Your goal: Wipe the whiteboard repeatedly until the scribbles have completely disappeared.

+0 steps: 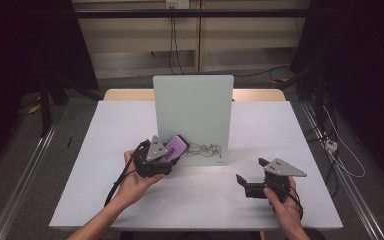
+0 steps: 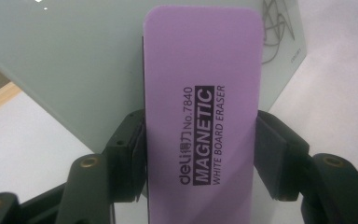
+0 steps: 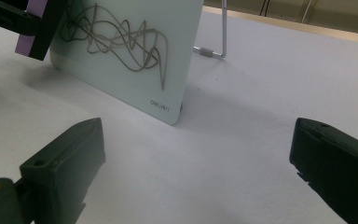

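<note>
Purple eraser [image 2: 203, 116], labelled as a magnetic white board eraser, sits clamped across its width between both jaws of the left tongs [image 1: 166, 156], with its far end at the lower left of the whiteboard [image 1: 194, 105]. That board stands upright on the table [image 1: 105, 200], propped by a wire stand [image 3: 216, 46] behind it. Dark scribble [image 3: 121, 42] runs across its lower part, just right of the eraser.

To do the wipe well, set the felt face flat against the glass, press evenly, and sweep sideways across the scribble in overlapping passes; a tilted eraser would leave streaks. Push gently, since the board looks light and its stand may slide or tip backward.

Right tongs [image 1: 254, 176] hover wide open above the table, holding nothing, near the board's lower right corner and well placed to brace that edge. Nothing lies between eraser and marks. Cables trail from each of the tongs toward the person's forearms; keep them away from the board's base.
</note>
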`<state>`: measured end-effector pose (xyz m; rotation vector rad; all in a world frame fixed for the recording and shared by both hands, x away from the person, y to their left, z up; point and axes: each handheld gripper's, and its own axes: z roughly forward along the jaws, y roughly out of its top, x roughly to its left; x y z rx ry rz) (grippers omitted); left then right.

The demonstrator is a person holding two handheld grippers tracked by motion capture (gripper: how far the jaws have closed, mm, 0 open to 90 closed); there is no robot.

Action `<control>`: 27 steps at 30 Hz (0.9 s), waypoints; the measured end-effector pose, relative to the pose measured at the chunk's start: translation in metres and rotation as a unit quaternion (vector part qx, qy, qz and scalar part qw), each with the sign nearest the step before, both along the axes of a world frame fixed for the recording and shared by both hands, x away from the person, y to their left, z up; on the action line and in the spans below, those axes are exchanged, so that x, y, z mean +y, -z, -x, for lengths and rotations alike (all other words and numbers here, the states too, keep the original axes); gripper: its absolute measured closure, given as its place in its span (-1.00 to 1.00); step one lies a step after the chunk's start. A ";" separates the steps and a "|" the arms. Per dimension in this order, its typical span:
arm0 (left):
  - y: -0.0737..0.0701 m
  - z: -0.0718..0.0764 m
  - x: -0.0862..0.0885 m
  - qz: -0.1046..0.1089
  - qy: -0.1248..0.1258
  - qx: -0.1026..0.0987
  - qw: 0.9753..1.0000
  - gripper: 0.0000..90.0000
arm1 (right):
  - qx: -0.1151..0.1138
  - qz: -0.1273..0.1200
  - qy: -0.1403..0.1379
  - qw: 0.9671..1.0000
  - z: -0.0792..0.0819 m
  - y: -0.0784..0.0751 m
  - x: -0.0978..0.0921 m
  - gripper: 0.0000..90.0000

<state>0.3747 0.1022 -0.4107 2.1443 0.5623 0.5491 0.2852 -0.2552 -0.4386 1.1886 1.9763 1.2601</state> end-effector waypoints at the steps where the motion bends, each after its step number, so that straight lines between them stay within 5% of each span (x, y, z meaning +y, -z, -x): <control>1: 0.000 0.000 -0.001 0.003 0.000 0.001 1.000 -0.09 | 0.002 -0.001 -0.001 1.000 0.000 0.000 0.000 -0.93; 19: 0.001 -0.001 -0.013 -0.008 0.011 0.013 1.000 -0.09 | 0.001 0.001 -0.003 1.000 0.000 0.000 0.000 -0.93; 27: -0.012 -0.005 -0.002 0.012 -0.004 0.002 1.000 -0.09 | 0.001 0.001 -0.004 1.000 0.000 0.000 0.000 -0.93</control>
